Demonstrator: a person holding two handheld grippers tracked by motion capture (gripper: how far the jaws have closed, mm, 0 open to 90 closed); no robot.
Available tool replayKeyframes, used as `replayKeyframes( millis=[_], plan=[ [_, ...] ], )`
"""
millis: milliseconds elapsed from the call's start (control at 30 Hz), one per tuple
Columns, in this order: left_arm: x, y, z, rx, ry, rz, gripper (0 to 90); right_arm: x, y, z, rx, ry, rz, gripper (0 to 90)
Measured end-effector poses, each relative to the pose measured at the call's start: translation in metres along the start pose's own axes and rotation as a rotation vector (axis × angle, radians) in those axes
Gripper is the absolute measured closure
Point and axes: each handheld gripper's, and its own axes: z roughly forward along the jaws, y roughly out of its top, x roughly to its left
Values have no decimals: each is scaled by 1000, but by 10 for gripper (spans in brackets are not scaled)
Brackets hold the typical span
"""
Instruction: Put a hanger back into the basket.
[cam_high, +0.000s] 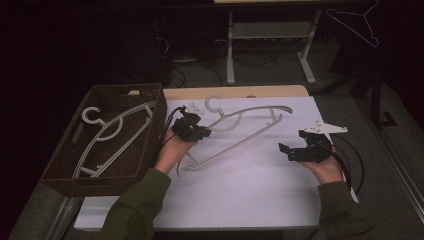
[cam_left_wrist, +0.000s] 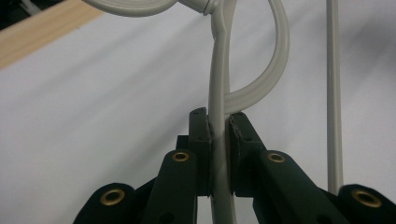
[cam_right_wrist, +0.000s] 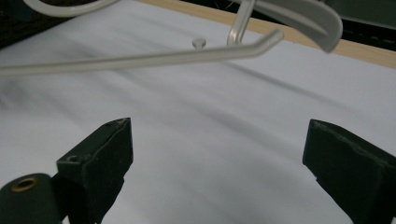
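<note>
The left gripper (cam_high: 192, 127) is clamped on the pale hanger (cam_high: 245, 131) that lies across the white sheet (cam_high: 250, 190) covering the table; in the left gripper view its two black jaws press flat from either side against one thin arm of the hanger (cam_left_wrist: 219, 93), which runs straight up out of the jaws, with a curved loop of the same hanger bending away just beside the grip. From the high view this grip sits on the hanger's end nearest the wicker basket (cam_high: 150, 90), and the rest of the hanger stretches away from the basket across the sheet, its hook (cam_high: 214, 102) pointing toward the far wooden edge of the table. The right gripper (cam_high: 295, 150) stands on the side of the hanger away from the basket, well apart from the hanger's far tip; its jaws are spread wide with nothing between them, and in the right gripper view the hanger (cam_right_wrist: 140, 58) passes across the top of the picture beyond the jaws, clear of both. That view is streaked with blur, so whether the hanger's far end rests on the sheet or hangs just above it cannot be told. The basket stands at the sheet's edge beside the left hand (cam_high: 172, 150), and inside it lie more hangers (cam_high: 107, 132) of the same pale kind.
</note>
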Motion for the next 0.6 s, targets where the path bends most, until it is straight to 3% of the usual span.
replayKeyframes(
  millis=[267, 600],
  plan=[
    [12, 9, -34, -34, 8, -27, 815, 2, -4, -7, -19, 19, 19, 60],
    [36, 12, -91, -89, 65, -68, 815, 5, -6, -16, -42, 35, 15, 54]
  ],
)
